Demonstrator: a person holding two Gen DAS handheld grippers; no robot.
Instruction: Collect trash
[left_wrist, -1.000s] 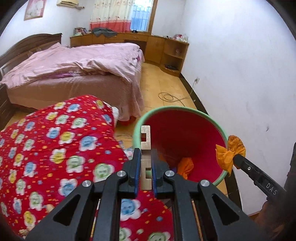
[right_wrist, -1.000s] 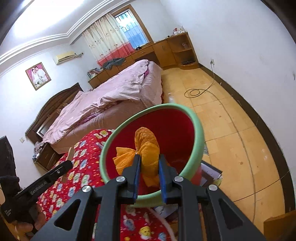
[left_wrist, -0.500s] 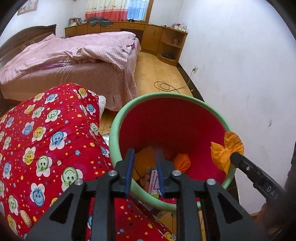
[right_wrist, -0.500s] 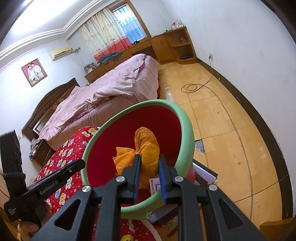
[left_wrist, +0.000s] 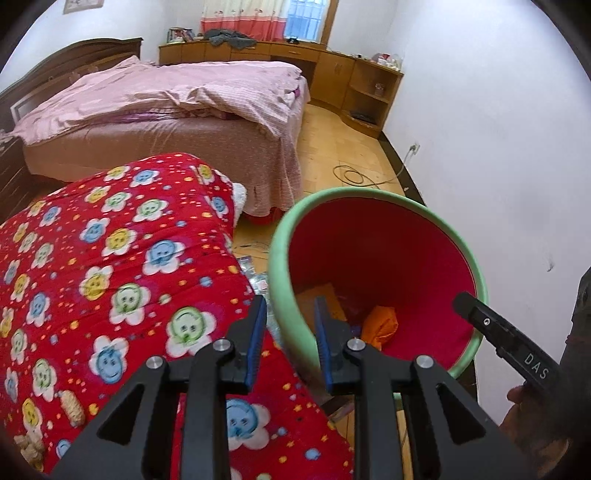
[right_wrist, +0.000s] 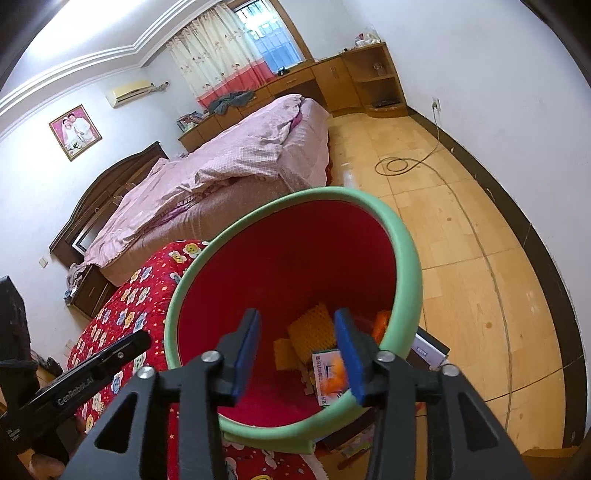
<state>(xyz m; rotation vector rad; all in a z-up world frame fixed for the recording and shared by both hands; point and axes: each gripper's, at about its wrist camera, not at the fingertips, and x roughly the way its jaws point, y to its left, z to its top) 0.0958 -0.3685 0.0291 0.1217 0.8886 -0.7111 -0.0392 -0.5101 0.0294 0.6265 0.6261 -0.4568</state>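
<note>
bin: red inside, green rim (left_wrist: 280, 258), standing on the floor beside the red quilt (left_wrist: 110, 258); it lies straight ahead of and below both claws
left claw (left_wrist: 290, 334): jaws a little apart, nothing between the pads; the near rim shows through the gap, not touched
right claw (right_wrist: 297, 350): jaws opening, nothing gripped; only the bin's contents show through the gap
nearer claw: right one hangs over the bin's mouth; left one sits at the near rim, half over the quilt
trash in bin: orange wad (left_wrist: 380, 325), yellow foam net (right_wrist: 312, 332), small printed box (right_wrist: 327, 373), flat brown card (left_wrist: 319, 301); further scraps too blurred to count
counts: bin 1; claws 2; trash in claws 0
loose trash outside bin: crinkled wrappers (left_wrist: 258, 280) on the floor between quilt and bin; number unclear
judgement: both drops look done; next pick likely lies away from the bin
</note>
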